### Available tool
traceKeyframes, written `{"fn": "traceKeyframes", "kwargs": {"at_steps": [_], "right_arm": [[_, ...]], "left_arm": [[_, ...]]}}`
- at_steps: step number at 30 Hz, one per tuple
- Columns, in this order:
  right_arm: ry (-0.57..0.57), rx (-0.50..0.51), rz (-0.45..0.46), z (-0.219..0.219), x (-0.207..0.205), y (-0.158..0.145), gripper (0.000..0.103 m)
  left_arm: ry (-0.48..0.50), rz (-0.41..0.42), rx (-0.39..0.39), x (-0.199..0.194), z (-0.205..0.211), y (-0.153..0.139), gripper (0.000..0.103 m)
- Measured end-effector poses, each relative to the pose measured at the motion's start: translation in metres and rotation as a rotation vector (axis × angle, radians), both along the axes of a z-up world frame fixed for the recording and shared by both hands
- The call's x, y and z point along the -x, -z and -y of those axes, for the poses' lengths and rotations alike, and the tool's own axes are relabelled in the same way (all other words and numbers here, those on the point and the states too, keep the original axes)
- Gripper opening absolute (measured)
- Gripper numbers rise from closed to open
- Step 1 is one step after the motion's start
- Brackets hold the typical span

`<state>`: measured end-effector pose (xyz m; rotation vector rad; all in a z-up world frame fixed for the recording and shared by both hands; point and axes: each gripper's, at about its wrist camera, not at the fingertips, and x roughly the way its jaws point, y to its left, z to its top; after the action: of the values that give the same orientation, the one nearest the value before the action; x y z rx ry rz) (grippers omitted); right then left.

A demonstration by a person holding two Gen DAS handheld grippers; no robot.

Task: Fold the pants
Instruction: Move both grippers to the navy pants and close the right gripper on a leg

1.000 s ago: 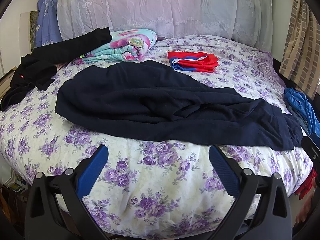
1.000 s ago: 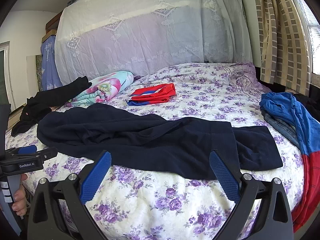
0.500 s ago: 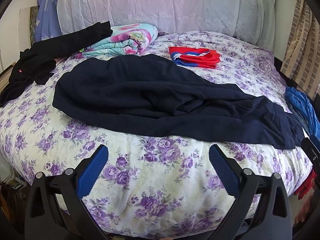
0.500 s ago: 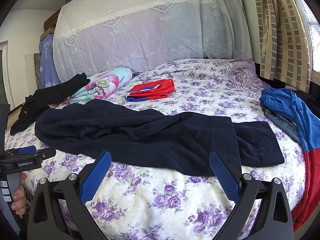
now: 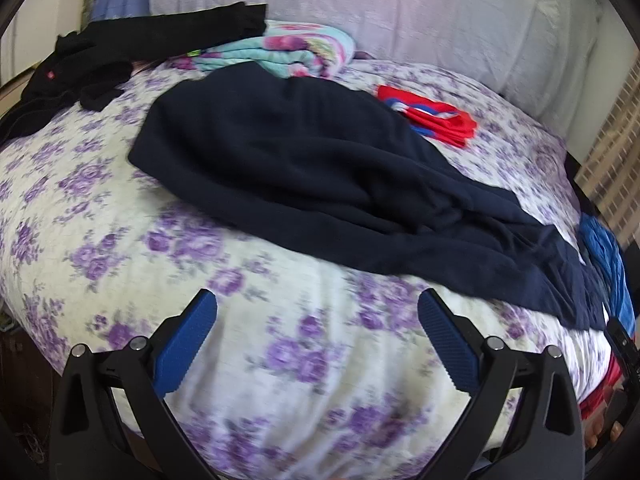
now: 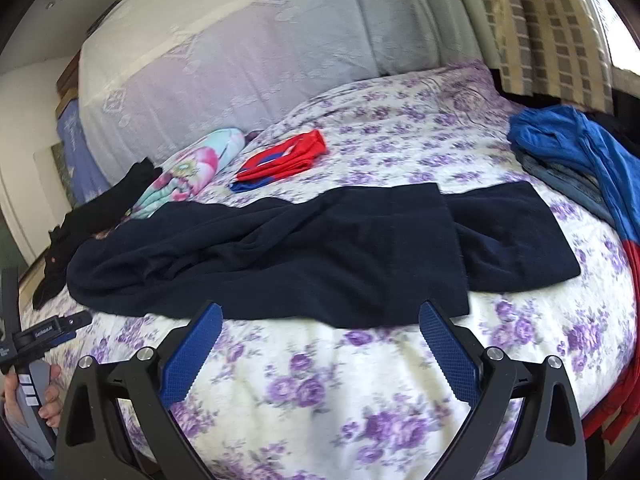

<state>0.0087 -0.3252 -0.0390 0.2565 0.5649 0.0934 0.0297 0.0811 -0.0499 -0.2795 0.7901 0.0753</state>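
Navy pants [image 5: 344, 184] lie rumpled across the floral bedspread [image 5: 120, 248] just beyond both pairs of fingertips, the left gripper [image 5: 318, 316] and right gripper [image 6: 320, 326] each hovering low, spread wide and holding nothing.

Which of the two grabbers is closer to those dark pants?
Right. The right gripper hangs open at the navy pants near hem; the left gripper, also open, sits back over bare floral bedsheet.

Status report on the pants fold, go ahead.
Left claw open, empty, over the bedspread. Right claw open, empty, at the near edge of the navy pants. Pants rumpled, unfolded. Nothing blocking.
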Motion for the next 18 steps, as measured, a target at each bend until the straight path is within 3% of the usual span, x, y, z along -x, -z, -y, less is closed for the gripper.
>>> {"fn": "traceKeyframes", "kwargs": {"at_steps": [7,14,18], "right_arm": [[0.080,-0.125,-0.031,0.049,-0.017,0.016,0.099],[0.064,-0.443,-0.115,0.090,-0.033,0.051,0.099],[0.058,-0.490,-0.089,0.090,-0.042,0.055,0.100]], "left_arm": [[-0.052,-0.005,0.051,-0.013,-0.048,0.006,0.098],[-0.063,-0.030,0.187,-0.037,-0.079,0.016,0.098],[-0.049,-0.041,0.187,-0.053,-0.084,0.019,0.098]]}}
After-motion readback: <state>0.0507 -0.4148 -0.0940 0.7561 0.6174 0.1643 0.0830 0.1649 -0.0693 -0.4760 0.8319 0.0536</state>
